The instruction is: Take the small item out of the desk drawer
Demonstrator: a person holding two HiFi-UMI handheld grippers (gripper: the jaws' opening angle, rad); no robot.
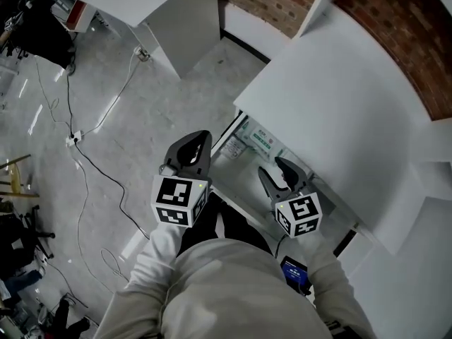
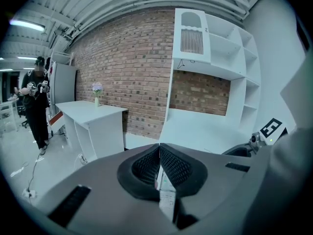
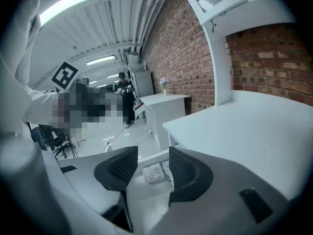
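Brick wall (image 2: 127, 72) at twelve o'clock. Spare white table (image 2: 90, 110) at ten o'clock, with a small vase of flowers (image 2: 97, 98) on top. Cables (image 1: 90, 165) trail over the grey floor (image 1: 141, 119) at nine o'clock; a person in dark clothes (image 2: 35, 109) stands beyond.

We see a white tabletop (image 1: 339, 97) standing against a brick wall (image 1: 395, 27). Under its near edge the drawer (image 1: 236, 169) is pulled out, and packets (image 1: 258, 138), white with green print, lie flat at its far end, side by side. On the grey floor (image 1: 106, 83), black cables (image 1: 92, 168) trail away from a white power strip (image 1: 73, 139).
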